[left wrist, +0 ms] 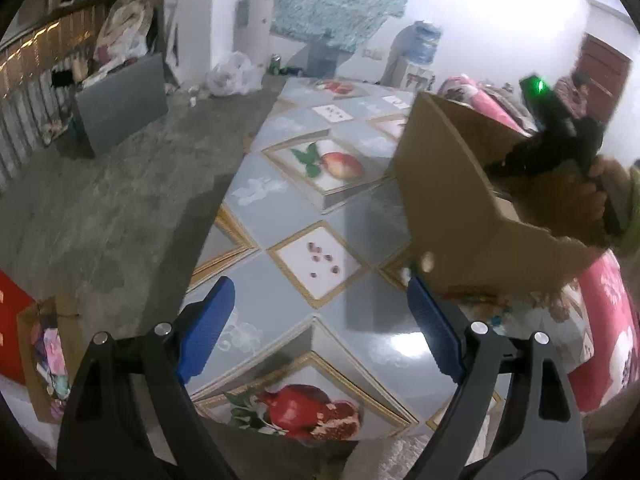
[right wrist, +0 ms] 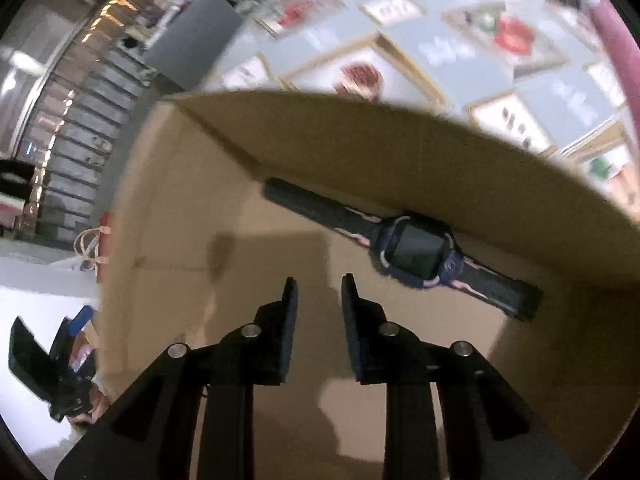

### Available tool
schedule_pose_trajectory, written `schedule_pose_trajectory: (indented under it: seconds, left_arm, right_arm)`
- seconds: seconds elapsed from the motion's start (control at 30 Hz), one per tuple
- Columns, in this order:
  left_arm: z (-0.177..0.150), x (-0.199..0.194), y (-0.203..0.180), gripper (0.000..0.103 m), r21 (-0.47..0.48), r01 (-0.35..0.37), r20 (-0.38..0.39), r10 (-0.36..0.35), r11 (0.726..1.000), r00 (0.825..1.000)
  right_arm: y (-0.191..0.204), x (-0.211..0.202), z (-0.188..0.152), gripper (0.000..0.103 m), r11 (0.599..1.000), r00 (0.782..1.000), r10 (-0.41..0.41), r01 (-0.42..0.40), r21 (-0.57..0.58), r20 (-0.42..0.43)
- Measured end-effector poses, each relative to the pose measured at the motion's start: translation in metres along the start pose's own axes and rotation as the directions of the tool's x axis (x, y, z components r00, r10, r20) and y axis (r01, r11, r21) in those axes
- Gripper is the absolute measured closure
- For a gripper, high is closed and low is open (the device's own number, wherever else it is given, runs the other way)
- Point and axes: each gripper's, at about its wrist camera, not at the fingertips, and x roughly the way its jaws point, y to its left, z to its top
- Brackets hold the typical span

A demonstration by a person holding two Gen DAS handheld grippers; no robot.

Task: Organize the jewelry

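A brown cardboard box fills the right wrist view. A dark blue smartwatch with a black strap lies flat inside it against the far wall. My right gripper hangs inside the box just in front of the watch, with its jaws a narrow gap apart and nothing between them. In the left wrist view the same box stands on the table at the right, with the right gripper's body over it. My left gripper is wide open and empty above the table, left of the box.
The table has a glossy cloth with fruit pictures. Its left edge drops to a concrete floor. A grey panel and clutter stand at the far left. A pink patterned fabric lies at the right.
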Motion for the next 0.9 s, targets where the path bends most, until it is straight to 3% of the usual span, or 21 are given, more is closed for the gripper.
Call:
schedule_pose_trajectory:
  seconds: [0.17, 0.23, 0.3, 0.43, 0.53, 0.6, 0.73, 0.87, 0.9]
  left_arm:
    - [-0.014, 0.002, -0.031, 0.019, 0.076, 0.043, -0.016, -0.042, 0.996, 0.999]
    - [-0.024, 0.008, -0.045, 0.019, 0.100, 0.061, -0.040, -0.057, 0.993, 0.998]
    - [-0.034, 0.018, -0.058, 0.019, 0.122, 0.063, -0.074, -0.055, 0.991, 0.996]
    - [-0.053, 0.040, -0.090, 0.019, 0.212, 0.041, -0.127, -0.014, 0.976, 0.992]
    - [-0.060, 0.054, -0.106, 0.019, 0.262, 0.008, -0.161, 0.035, 0.965, 0.986]
    - [-0.063, 0.062, -0.114, 0.017, 0.282, 0.002, -0.177, 0.050, 0.959, 0.983]
    - [-0.061, 0.066, -0.121, 0.010, 0.317, -0.028, -0.152, 0.080, 0.948, 0.985]
    - [-0.062, 0.066, -0.118, 0.008, 0.294, -0.028, -0.148, 0.074, 0.956, 0.986]
    - [-0.062, 0.067, -0.116, 0.007, 0.277, -0.026, -0.155, 0.071, 0.961, 0.985]
  right_arm:
    - [0.040, -0.091, -0.056, 0.055, 0.987, 0.978, -0.042, 0.072, -0.141, 0.205]
    - [0.053, -0.122, -0.097, 0.038, 0.973, 0.950, -0.062, 0.126, -0.195, 0.305]
    - [0.066, -0.137, -0.141, 0.031, 0.957, 0.922, -0.077, 0.174, -0.230, 0.380]
    - [0.069, -0.115, -0.210, 0.024, 0.958, 0.908, -0.088, 0.190, -0.215, 0.411]
    - [0.059, -0.070, -0.245, 0.024, 0.981, 0.921, -0.119, 0.167, -0.100, 0.370]
    - [0.051, -0.041, -0.262, 0.024, 0.981, 0.919, -0.176, 0.192, -0.011, 0.353]
    - [0.042, -0.012, -0.274, 0.024, 0.959, 0.891, -0.281, 0.255, 0.120, 0.356]
    - [0.044, 0.009, -0.278, 0.023, 0.928, 0.871, -0.374, 0.349, 0.134, 0.320]
    - [0.047, 0.012, -0.279, 0.019, 0.917, 0.856, -0.397, 0.380, 0.120, 0.330]
